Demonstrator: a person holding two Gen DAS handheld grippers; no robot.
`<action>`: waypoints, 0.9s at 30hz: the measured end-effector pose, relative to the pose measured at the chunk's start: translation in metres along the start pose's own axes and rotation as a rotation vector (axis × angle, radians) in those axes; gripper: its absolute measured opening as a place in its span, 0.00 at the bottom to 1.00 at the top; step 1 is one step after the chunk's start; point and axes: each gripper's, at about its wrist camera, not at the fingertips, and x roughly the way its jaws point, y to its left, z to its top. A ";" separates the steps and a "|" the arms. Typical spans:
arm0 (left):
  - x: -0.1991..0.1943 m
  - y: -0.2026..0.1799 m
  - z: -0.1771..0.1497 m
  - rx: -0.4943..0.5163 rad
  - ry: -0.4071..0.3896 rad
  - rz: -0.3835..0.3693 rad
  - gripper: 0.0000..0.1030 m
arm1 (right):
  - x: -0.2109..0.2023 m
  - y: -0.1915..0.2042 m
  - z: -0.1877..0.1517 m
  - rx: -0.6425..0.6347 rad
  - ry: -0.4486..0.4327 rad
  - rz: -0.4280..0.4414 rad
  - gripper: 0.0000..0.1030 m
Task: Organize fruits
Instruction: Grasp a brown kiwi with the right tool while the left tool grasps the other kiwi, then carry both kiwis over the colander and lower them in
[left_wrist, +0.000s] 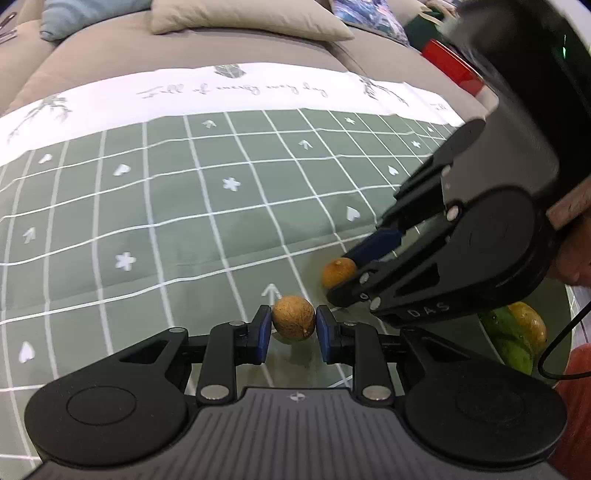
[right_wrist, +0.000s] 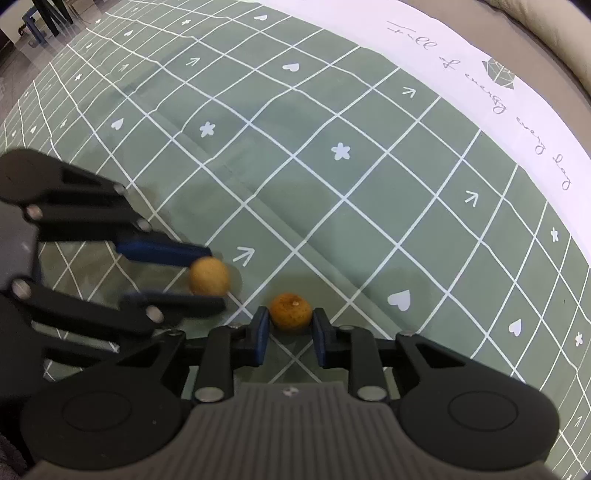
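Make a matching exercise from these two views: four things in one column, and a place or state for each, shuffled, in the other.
Things:
1. left gripper
2. right gripper
3. red container
4. beige cushion

Places or states:
A. on the sofa behind the table
B. closed on the pale brown fruit
C. at the far right edge, beyond the checked cloth
D. closed on the orange-brown fruit

Pairs: 1-B, 2-D, 3-C, 4-A

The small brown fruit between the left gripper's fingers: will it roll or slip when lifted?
The small brown fruit looks round, so it would probably roll on the flat tablecloth if released. Its skin seems dry and rough, so slipping is unlikely. It appears light.
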 end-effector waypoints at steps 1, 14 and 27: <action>-0.002 0.001 0.001 -0.003 -0.002 0.007 0.28 | 0.000 0.001 0.000 0.002 -0.003 -0.004 0.20; -0.045 0.004 -0.008 -0.032 -0.031 0.086 0.28 | -0.037 0.025 -0.013 0.068 -0.103 0.005 0.19; -0.099 -0.014 -0.027 -0.019 -0.073 0.141 0.28 | -0.075 0.085 -0.065 0.184 -0.253 0.006 0.19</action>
